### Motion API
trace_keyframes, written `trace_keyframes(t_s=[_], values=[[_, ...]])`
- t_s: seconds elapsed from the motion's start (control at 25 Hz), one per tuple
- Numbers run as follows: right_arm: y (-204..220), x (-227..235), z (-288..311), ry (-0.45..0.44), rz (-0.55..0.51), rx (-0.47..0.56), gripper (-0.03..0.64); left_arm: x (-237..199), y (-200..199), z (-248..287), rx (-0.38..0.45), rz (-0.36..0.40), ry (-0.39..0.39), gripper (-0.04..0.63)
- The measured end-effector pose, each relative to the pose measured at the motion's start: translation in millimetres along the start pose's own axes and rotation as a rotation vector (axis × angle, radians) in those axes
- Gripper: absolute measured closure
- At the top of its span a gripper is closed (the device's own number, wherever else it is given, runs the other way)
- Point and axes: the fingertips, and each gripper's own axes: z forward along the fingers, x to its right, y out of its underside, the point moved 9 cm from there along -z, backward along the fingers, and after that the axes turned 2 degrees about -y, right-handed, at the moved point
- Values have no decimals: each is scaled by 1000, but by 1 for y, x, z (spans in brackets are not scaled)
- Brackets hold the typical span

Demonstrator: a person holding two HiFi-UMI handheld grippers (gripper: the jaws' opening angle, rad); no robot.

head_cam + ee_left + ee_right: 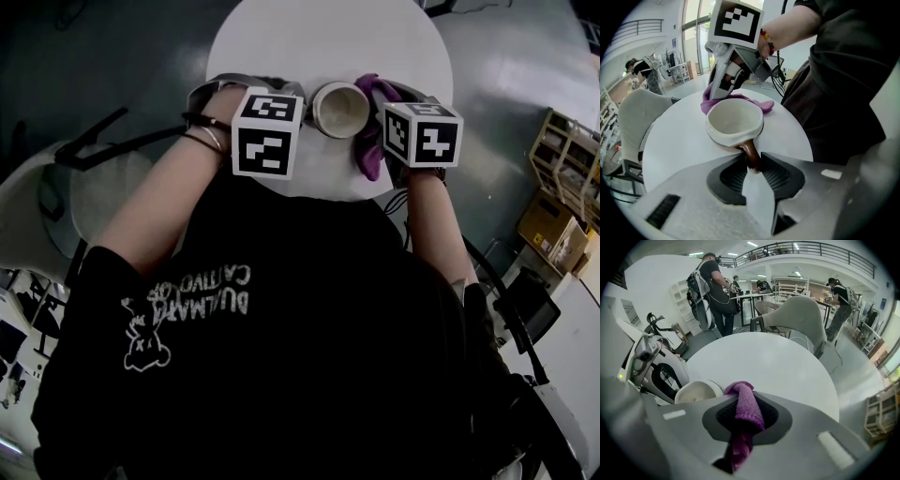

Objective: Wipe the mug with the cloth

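While our left tool (753, 165) grips the mug (734, 119) by its brown handle (750, 152), our right tool (745, 417) clamped on the purple cloth (746, 405) (just beside the mug), white tabletop (783, 364).

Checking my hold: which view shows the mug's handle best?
Left gripper view: the brown handle sits pinched in the left gripper. Head view shows only the mug mouth, a marker cube hiding the handle; right gripper view shows just its rim.

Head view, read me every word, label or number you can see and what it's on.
Black shirt: white two-line print, upside down, too blurred to read reliably.
Left marker cube, right marker cube: black-and-white square patterns only, no letters.
Mug: no print visible.
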Motion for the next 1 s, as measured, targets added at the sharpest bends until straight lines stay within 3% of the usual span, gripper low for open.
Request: trace_keyframes(t_s=[0.48,1.0], values=[[-8,-7,-3,7,-43,24,578,0,-2,-1,-8,-10,-1,503],[-27,-24,-2,-44,-67,72,578,1,1,-4,30,-82,-41,508]])
